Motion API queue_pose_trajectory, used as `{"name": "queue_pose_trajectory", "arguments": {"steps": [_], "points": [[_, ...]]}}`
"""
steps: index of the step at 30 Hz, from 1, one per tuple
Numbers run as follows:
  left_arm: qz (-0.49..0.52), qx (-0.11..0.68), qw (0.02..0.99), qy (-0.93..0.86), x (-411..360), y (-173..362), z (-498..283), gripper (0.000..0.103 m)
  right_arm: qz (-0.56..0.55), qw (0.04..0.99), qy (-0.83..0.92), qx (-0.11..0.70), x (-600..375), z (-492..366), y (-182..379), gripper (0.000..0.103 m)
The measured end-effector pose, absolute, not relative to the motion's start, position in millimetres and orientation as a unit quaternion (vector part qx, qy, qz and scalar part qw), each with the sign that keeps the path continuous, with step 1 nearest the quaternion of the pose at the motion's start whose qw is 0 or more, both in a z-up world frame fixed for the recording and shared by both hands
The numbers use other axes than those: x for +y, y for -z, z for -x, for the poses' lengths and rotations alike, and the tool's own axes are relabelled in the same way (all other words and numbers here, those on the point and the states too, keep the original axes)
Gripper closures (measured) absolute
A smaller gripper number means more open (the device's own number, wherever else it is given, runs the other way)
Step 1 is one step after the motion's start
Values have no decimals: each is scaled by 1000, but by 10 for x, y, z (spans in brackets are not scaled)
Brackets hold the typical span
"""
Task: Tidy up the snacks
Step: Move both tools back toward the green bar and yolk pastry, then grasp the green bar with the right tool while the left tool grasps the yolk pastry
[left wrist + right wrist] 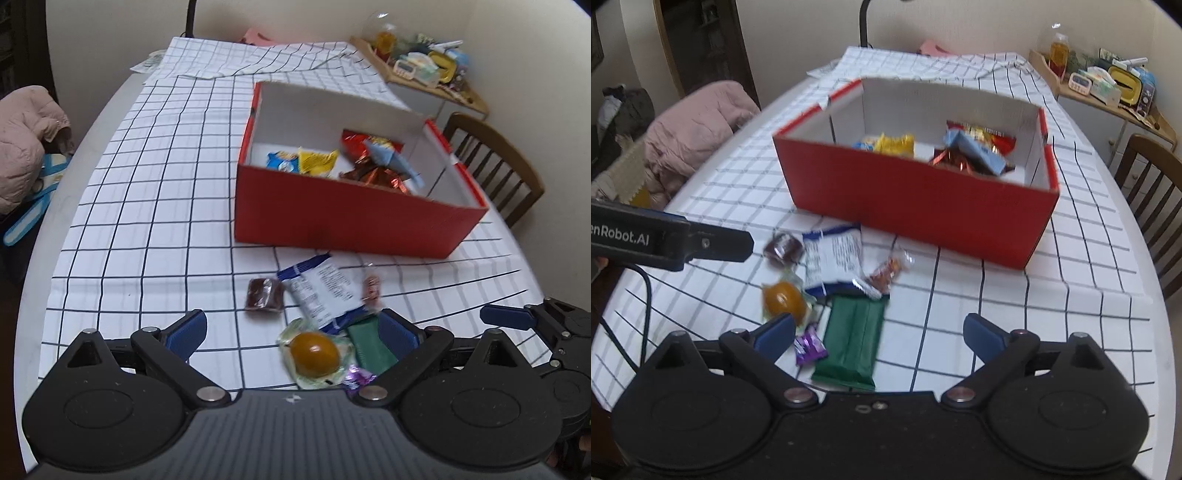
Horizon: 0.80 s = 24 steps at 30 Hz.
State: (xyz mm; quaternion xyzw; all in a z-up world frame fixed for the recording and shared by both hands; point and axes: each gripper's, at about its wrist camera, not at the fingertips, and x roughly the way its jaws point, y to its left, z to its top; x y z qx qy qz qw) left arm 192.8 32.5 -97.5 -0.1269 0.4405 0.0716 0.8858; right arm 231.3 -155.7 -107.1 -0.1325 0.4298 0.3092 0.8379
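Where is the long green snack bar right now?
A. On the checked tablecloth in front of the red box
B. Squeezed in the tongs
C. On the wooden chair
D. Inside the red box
A: the green snack bar lies flat on the checked tablecloth in front of the red box, among other loose snacks, with nothing gripping it.

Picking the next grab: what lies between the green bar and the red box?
In the right wrist view, a blue-and-white packet and small orange-red snack lie between green bar and red box.
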Motion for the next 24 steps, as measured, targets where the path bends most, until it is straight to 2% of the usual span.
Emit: {"name": "queue_pose_trajectory", "arguments": {"steps": [17,21,24], "points": [[145,512,841,-96,162,1538,-2203,5,147,812,-316,469,-1280,-2481,1580,25],[158,516,836,-100,156,1580,-2247,14,144,811,-318,469,-1248,-2511,1603,33],[164,521,833,-89,130,1610,-2265,26,155,809,-321,468,-1230,-2508,1632,36]]}}
